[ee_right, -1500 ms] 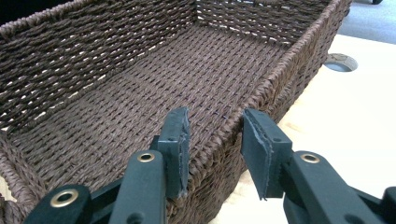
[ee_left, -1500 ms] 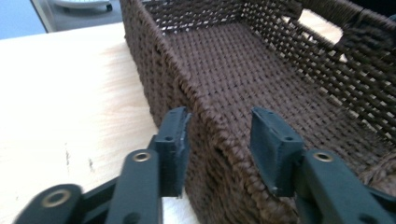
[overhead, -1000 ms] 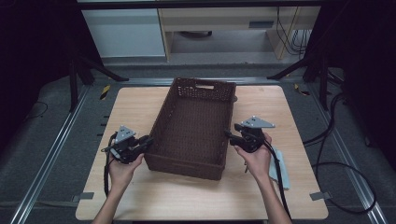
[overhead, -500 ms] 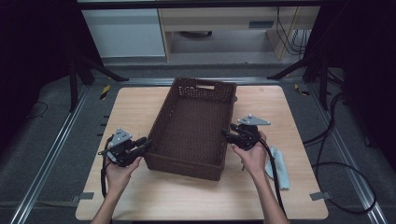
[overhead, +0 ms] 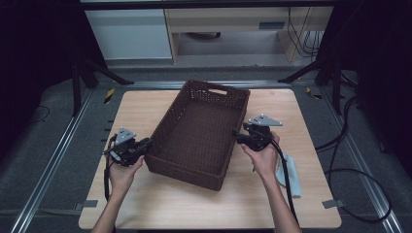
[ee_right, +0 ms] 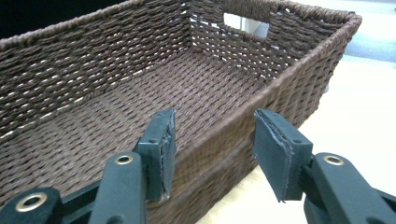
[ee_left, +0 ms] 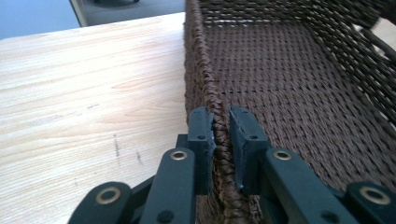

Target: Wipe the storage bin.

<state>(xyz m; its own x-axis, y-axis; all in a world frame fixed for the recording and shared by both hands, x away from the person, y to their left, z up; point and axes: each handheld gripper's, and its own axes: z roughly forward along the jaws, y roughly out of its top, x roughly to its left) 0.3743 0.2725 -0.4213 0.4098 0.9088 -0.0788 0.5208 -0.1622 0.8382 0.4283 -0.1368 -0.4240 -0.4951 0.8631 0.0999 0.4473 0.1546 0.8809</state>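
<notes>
A dark brown woven basket (overhead: 165, 124) stands at an angle in the middle of the wooden table (overhead: 272, 204), with nothing inside. My left gripper (overhead: 147, 143) is at its left long wall, near the front corner. In the left gripper view that gripper (ee_left: 222, 126) is shut on the basket rim (ee_left: 198, 70), with both pads pressing the wall. My right gripper (overhead: 236, 133) is at the right long wall. In the right gripper view that gripper (ee_right: 212, 123) straddles the basket wall (ee_right: 289, 88); its jaws have just been opening and a gap shows beside the outer pad (ee_right: 275, 149).
A pale cloth (overhead: 286, 167) lies on the table by my right forearm, under the gripper's cable. Metal rails run along both table sides. Dark stand legs and a pale cabinet are beyond the far edge. Cables lie on the floor at the right.
Both hands have stayed almost where they were. The near end of the basket has shifted slightly to the left, so it sits at more of an angle.
</notes>
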